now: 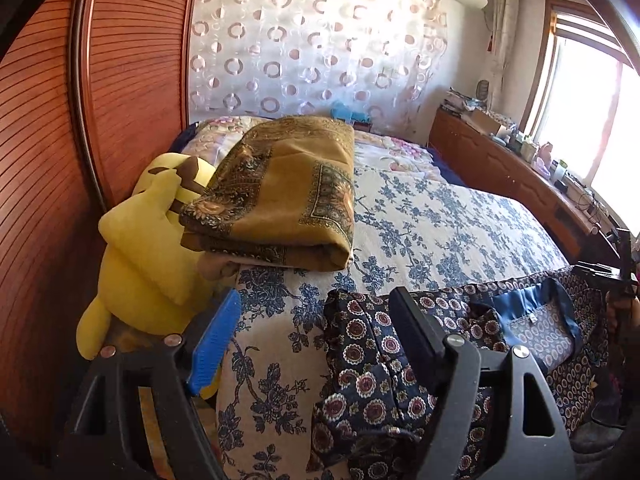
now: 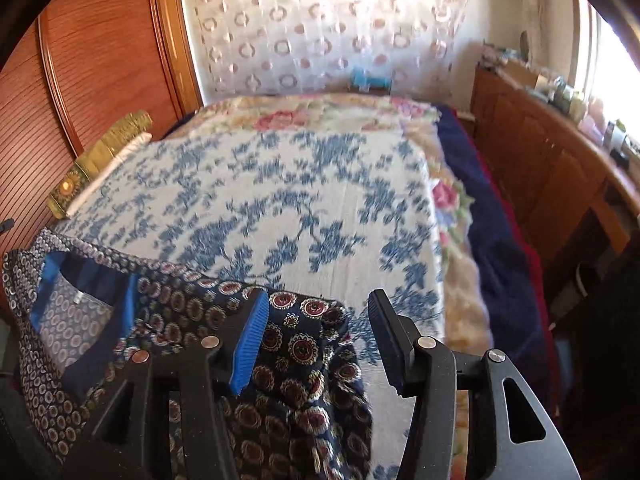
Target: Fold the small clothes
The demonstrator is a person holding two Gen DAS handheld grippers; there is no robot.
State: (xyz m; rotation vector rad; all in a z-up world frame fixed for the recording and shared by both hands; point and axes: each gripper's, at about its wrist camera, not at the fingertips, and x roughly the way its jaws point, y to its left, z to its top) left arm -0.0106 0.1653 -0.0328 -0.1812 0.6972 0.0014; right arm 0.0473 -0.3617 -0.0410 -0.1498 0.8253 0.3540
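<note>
On the bed, both tongs gape empty over the patterned garment, no legible writing.

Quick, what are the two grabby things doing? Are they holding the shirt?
Left hand-held gripper: open, holding nothing, above the dark navy medallion-print shirt.
Right hand-held gripper: open, holding nothing; the shirt lies under it.

Both grippers look alike: the left gripper and right gripper have matte black frames with cut-out slots and round silver screws. Each carries one ribbed blue pad and one black pad.
</note>
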